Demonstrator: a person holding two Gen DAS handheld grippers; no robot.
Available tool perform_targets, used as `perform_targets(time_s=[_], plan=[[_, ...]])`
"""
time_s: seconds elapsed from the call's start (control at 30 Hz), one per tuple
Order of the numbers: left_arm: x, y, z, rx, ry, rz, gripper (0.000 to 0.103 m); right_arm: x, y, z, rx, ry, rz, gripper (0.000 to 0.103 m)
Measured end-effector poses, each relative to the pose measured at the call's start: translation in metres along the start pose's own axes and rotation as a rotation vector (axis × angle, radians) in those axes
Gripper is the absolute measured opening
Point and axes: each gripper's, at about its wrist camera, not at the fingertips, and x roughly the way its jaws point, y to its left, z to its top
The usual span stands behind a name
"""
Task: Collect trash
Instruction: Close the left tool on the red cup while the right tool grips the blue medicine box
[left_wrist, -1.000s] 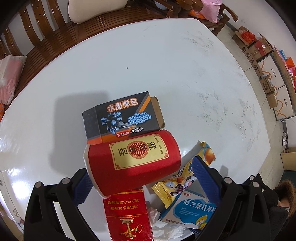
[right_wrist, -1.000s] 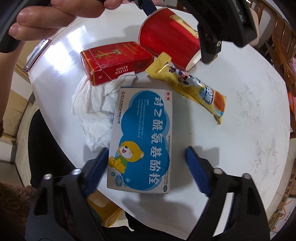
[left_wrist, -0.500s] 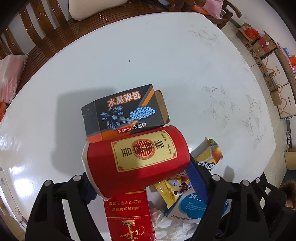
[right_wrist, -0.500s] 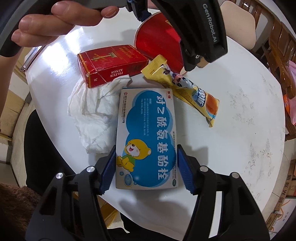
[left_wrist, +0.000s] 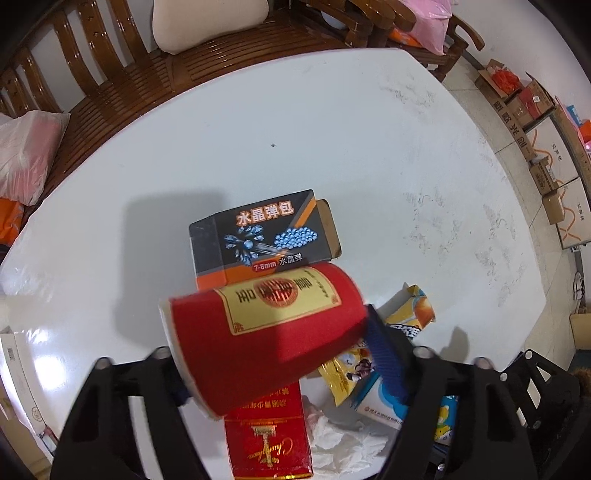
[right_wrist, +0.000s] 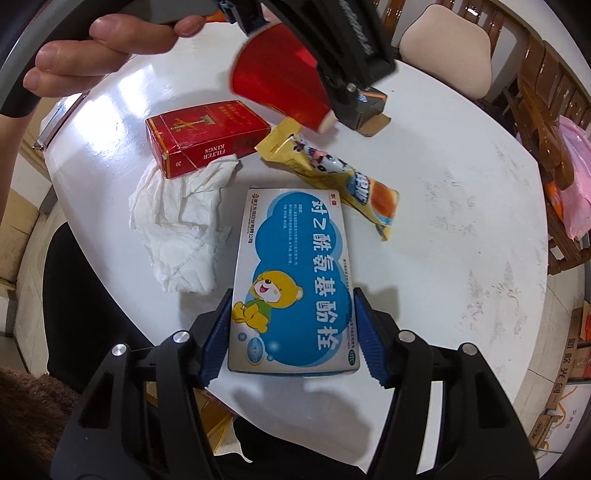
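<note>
My left gripper (left_wrist: 280, 362) is shut on a red paper cup (left_wrist: 266, 332) and holds it on its side, lifted above the white table (left_wrist: 332, 147); the cup also shows in the right wrist view (right_wrist: 280, 85). My right gripper (right_wrist: 291, 343) is shut on a blue and white medicine box (right_wrist: 295, 284), its pads (right_wrist: 218, 339) pressing both long sides. On the table lie a red cigarette pack (right_wrist: 207, 136), a crumpled white tissue (right_wrist: 181, 225), a yellow snack wrapper (right_wrist: 332, 173) and a black box with an open flap (left_wrist: 262, 236).
A wooden bench (left_wrist: 110, 85) with a beige cushion (left_wrist: 210, 22) runs along the table's far side. Cardboard boxes (left_wrist: 546, 122) stand on the floor at the right. The near table edge (right_wrist: 110, 280) is close to the tissue.
My left gripper closed on the red cup and raised it, tilting it. My right gripper closed on the medicine box and the box shows lifted slightly at its near end.
</note>
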Motion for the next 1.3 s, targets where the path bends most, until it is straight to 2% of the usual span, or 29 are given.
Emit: perform_targets(time_s=[0.03,0.17,0.27,0.4,0.43,0.53,0.67,1.07,1.13,1.23,1.3], plan=[[-0.003,0.0,-0.001,-0.004,-0.002,-0.005,0.063,0.0,0.0,0.0,0.002,0.002,-0.003,0.06],[-0.01,-0.003,-0.001,-0.005,-0.004,-0.006,0.059,-0.002,0.004,-0.003,0.006,0.005,-0.023,0.06],[-0.012,-0.006,-0.003,0.003,0.008,-0.056,0.054,-0.006,0.004,-0.005,0.007,-0.001,-0.04,0.06],[-0.009,-0.006,-0.005,-0.007,0.014,-0.038,0.051,-0.011,0.005,-0.006,0.014,-0.007,-0.045,0.06],[-0.008,-0.006,-0.005,-0.008,0.019,-0.045,0.047,-0.011,0.005,-0.006,0.014,-0.008,-0.043,0.06],[-0.003,-0.007,-0.004,-0.021,0.05,-0.073,0.022,-0.013,0.004,-0.006,0.015,-0.009,-0.044,0.06],[0.001,-0.009,-0.002,-0.019,0.051,-0.064,0.007,-0.013,0.002,-0.006,0.021,-0.013,-0.039,0.06],[-0.026,-0.009,-0.01,-0.014,0.003,-0.072,0.003,-0.036,0.009,-0.011,0.04,-0.046,-0.073,0.06],[-0.029,-0.009,-0.013,-0.025,-0.009,-0.043,0.003,-0.042,0.011,-0.013,0.04,-0.054,-0.081,0.06],[-0.037,-0.011,-0.018,-0.028,-0.021,-0.055,0.003,-0.051,0.014,-0.016,0.041,-0.066,-0.093,0.06],[-0.048,-0.013,-0.023,-0.023,-0.042,-0.033,0.003,-0.058,0.015,-0.019,0.043,-0.076,-0.102,0.06]])
